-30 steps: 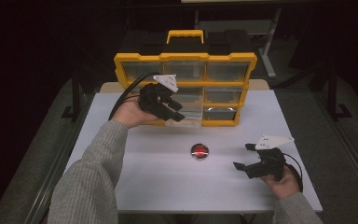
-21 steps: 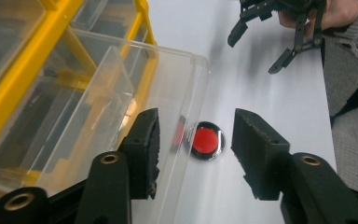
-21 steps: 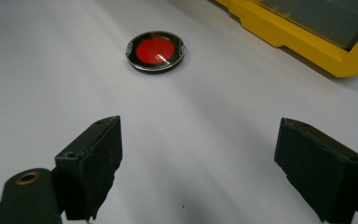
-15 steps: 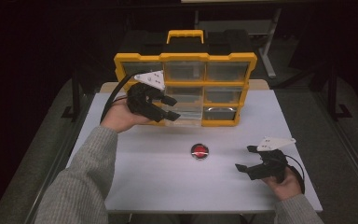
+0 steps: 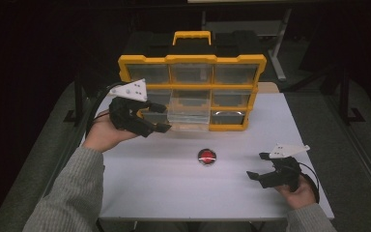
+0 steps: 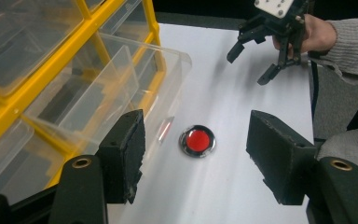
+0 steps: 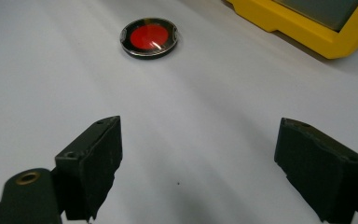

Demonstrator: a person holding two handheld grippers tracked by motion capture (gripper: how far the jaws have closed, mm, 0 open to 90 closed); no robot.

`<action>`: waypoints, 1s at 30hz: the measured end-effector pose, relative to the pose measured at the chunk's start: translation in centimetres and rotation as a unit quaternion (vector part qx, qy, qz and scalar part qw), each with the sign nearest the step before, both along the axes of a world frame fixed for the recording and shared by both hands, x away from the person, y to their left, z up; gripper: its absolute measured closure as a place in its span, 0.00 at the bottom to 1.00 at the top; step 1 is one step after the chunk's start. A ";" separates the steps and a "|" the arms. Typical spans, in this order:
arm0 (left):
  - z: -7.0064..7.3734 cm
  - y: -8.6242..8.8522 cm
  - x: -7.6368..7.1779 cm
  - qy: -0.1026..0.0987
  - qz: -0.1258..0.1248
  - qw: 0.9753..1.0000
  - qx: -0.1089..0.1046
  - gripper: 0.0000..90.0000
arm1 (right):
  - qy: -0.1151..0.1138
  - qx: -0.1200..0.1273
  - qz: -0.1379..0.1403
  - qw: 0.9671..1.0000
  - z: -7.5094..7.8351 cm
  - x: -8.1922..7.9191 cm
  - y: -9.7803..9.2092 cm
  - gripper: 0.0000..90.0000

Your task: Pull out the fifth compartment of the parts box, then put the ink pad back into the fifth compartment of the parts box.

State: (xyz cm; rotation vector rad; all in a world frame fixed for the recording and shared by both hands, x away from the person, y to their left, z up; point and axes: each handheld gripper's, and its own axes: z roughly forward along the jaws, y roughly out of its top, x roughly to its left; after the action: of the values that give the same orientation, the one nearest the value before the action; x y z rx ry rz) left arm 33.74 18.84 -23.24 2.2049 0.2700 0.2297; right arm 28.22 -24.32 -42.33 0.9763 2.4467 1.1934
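From the high view, the person's left forearm reaches in from the lower left, palm turned up, and holds the left gripper (image 5: 160,127) raised above the table (image 5: 164,193), just in front of the yellow organizer box (image 5: 193,60). Its jaws are spread and hold nothing; they point toward the pulled-out clear drawer (image 5: 189,118) in the box's bottom row. The right gripper (image 5: 257,166) sits low over the table's near right part, held from below by the right hand (image 5: 299,193), jaws parted and empty, pointing left. The red round disc (image 5: 206,156) lies flat on the white top between the two grippers, apart from both and in front of the box.

In the left gripper view, the two black jaws stand wide open, and the red round disc (image 6: 197,140) lies on the table between and beyond them, untouched. The clear drawer (image 6: 121,84) juts out at the left, beside the left jaw. The right gripper (image 6: 251,60) shows farther off, open.

In the right gripper view, the jaws are spread wide over bare table; the red round disc (image 7: 150,37) lies well ahead, toward the left jaw's side, with the yellow organizer box (image 7: 307,28) at the upper right.
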 end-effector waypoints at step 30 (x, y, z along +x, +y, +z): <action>-8.0 5.6 -4.5 0.019 0.104 0.993 -0.043 0.29 | 0.019 0.004 -0.010 1.000 -0.5 0.3 -1.0 0.16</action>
State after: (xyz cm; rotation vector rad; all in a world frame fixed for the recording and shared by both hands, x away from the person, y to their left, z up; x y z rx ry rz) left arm 29.21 24.41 -31.29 2.0973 0.5230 0.2860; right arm 28.50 -25.28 -42.81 1.0315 2.4582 1.1889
